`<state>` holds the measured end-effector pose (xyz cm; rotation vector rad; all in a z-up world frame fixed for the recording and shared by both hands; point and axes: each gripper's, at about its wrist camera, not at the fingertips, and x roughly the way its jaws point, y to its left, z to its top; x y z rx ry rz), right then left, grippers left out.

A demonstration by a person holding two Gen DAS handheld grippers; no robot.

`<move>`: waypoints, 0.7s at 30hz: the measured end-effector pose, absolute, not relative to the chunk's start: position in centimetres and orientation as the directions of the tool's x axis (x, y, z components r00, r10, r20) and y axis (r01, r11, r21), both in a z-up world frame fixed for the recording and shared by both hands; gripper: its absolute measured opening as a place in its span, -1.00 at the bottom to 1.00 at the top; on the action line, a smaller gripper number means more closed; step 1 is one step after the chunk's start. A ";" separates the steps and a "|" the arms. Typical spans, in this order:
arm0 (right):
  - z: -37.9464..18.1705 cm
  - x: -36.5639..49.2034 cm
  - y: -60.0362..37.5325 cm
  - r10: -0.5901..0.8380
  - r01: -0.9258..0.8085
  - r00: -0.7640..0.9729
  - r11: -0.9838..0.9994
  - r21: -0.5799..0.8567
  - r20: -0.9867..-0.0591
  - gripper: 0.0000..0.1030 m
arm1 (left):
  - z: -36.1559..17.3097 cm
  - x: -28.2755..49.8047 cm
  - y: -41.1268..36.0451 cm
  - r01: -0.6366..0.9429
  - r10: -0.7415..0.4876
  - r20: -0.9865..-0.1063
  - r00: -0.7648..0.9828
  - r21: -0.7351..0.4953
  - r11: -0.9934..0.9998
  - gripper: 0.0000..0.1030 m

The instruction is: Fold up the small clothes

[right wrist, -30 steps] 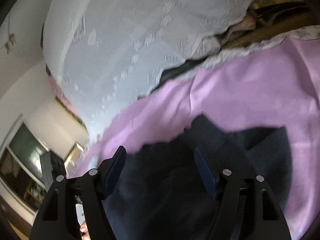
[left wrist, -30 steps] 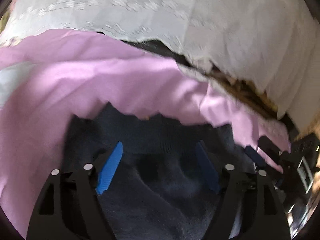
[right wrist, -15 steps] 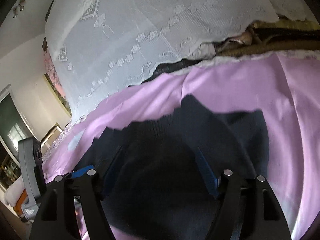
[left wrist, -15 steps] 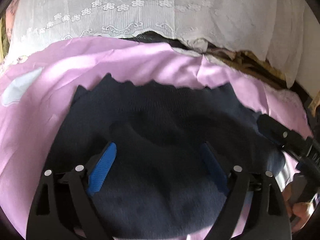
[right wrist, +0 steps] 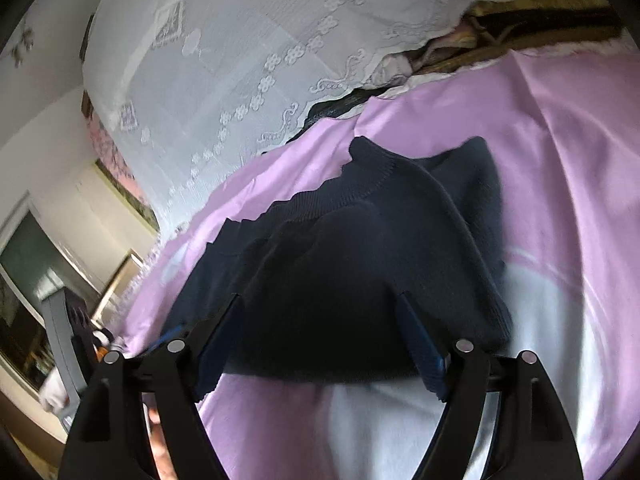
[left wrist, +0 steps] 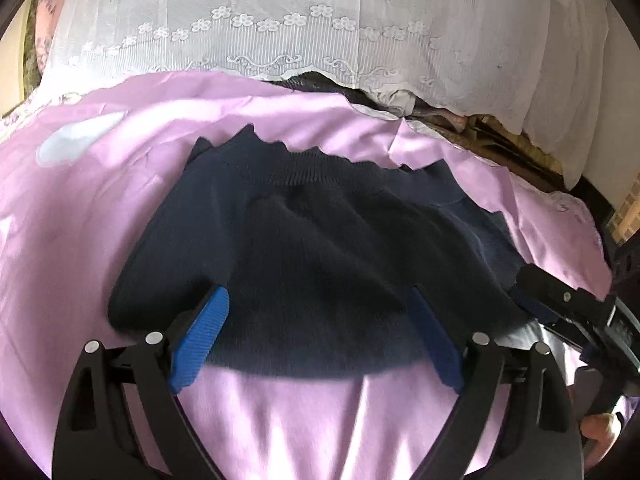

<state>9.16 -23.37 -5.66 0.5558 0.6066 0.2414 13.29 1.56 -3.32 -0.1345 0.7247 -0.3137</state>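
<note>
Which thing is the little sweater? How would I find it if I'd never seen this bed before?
Look for the big pink sheet spread under the white lace cloth. In the middle of that sheet lies the little sweater, just ahead of the left gripper and the right gripper, both open. It is the only dark navy knitted thing there, with a ribbed, wavy edge on its far side.

The left wrist view looks forward along its hand-held gripper (left wrist: 316,340), close above a dark sweater (left wrist: 320,248) at centre frame, facing a lace curtain (left wrist: 320,20) across the top. The right wrist view, equally near and tilted, faces the same sweater (right wrist: 360,248) and curtain (right wrist: 240,60). Both share the pink sheet (left wrist: 300,420); each catches the other gripper at a frame edge.
</note>
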 end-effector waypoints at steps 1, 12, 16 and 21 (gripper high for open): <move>-5.9 8.8 -23.6 0.375 -0.049 0.800 0.819 0.572 -0.469 0.53 | -3.4 13.0 1.6 0.235 -0.333 -0.632 0.700 -0.236 0.943 0.72; -7.8 4.6 -25.7 0.420 0.019 0.793 0.707 0.707 -0.441 0.53 | -4.0 11.3 2.1 0.230 -0.364 -0.657 0.660 -0.285 0.931 0.80; -8.2 3.8 -26.5 0.438 0.023 0.801 0.659 0.751 -0.409 0.53 | -4.2 11.5 2.2 0.221 -0.364 -0.670 0.647 -0.292 0.930 0.80; -8.3 4.2 -26.8 0.429 0.036 0.807 0.650 0.759 -0.405 0.53 | -4.4 11.7 1.5 0.213 -0.328 -0.693 0.642 -0.251 0.944 0.83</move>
